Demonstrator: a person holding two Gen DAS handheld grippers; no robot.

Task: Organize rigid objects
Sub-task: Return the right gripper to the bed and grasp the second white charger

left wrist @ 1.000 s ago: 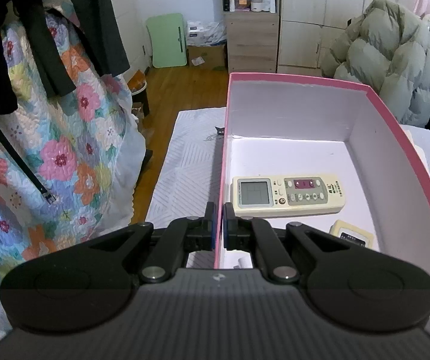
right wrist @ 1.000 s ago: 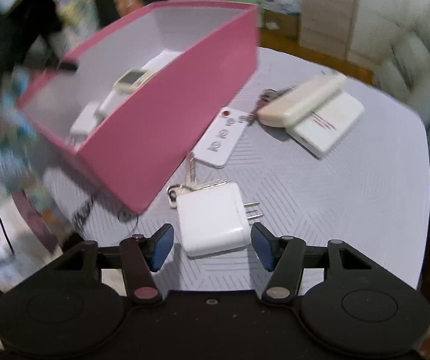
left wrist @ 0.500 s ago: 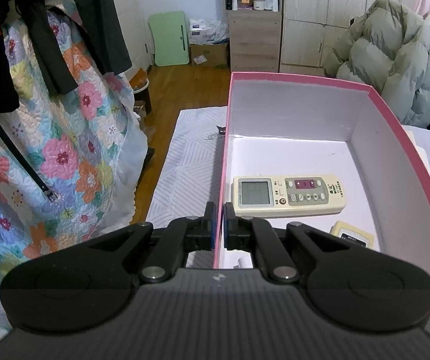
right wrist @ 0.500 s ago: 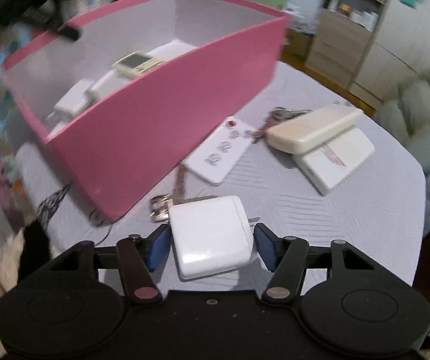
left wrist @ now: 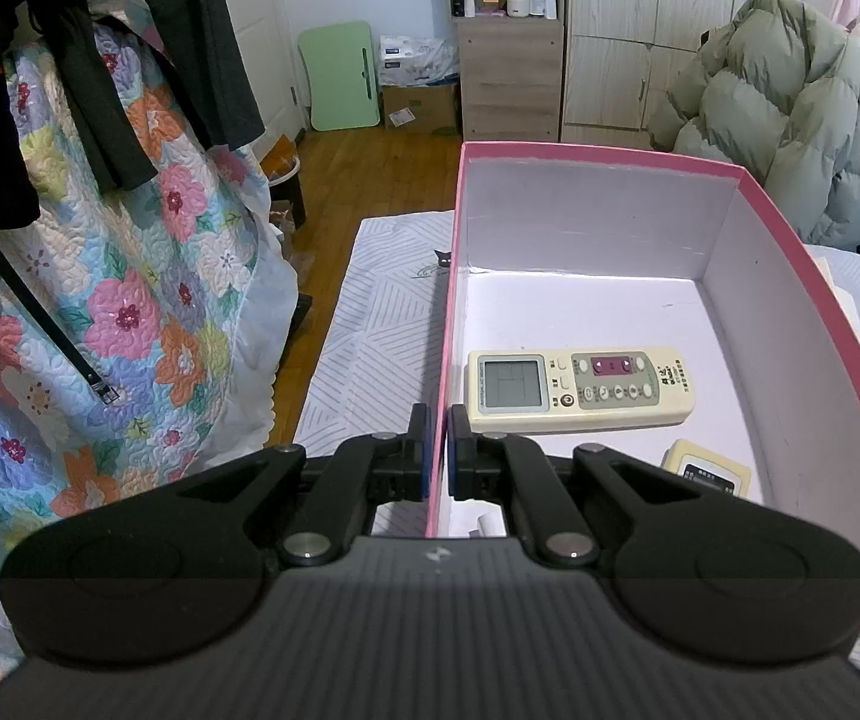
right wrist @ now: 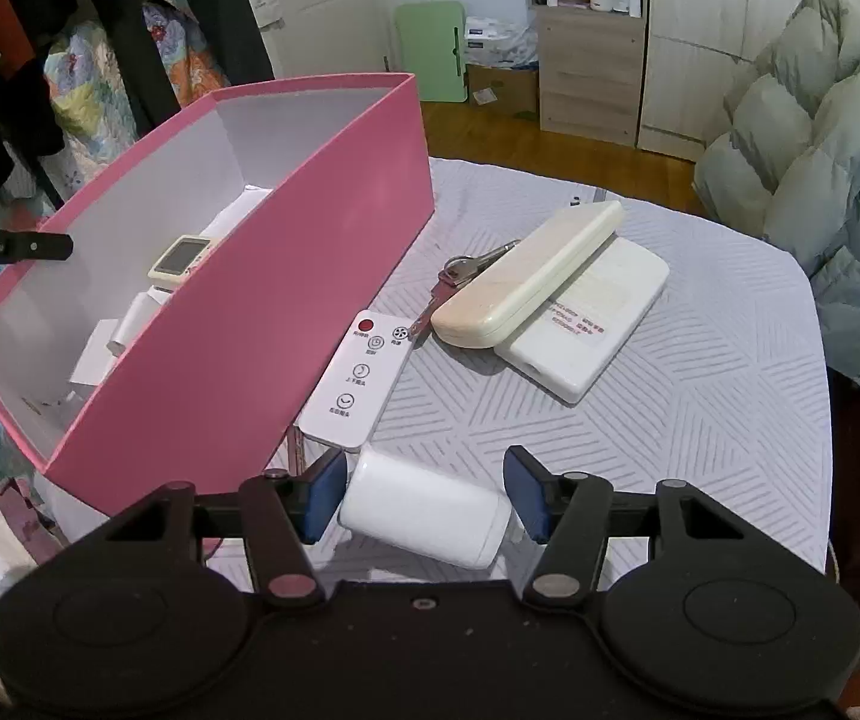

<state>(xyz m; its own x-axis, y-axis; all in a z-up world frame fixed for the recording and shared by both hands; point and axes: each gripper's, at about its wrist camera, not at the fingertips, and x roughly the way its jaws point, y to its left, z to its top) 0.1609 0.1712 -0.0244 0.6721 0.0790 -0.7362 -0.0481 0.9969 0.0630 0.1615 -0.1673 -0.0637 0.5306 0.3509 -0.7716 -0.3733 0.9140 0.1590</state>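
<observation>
My left gripper (left wrist: pixel 440 450) is shut on the left wall of the pink box (left wrist: pixel 598 150), one finger inside and one outside. In the box lie a beige remote with a screen (left wrist: pixel 580 387) and a small beige device (left wrist: pixel 709 474). In the right wrist view my right gripper (right wrist: pixel 423 495) has its jaws closing on a white charger (right wrist: pixel 423 510), with both blue pads against its ends, just right of the pink box (right wrist: pixel 261 324). The charger sits tilted, and its prongs are hidden.
On the grey patterned table cover (right wrist: pixel 700 420) lie a flat white remote (right wrist: pixel 357 384), a bunch of keys (right wrist: pixel 466 267), and a beige remote (right wrist: pixel 526 276) stacked on a white one (right wrist: pixel 592 324). A padded jacket (right wrist: pixel 820 180) hangs past the table's right edge.
The right gripper has swung and rolled, with the charger staying between its pads and turning with it. The left gripper and the box have not moved.
</observation>
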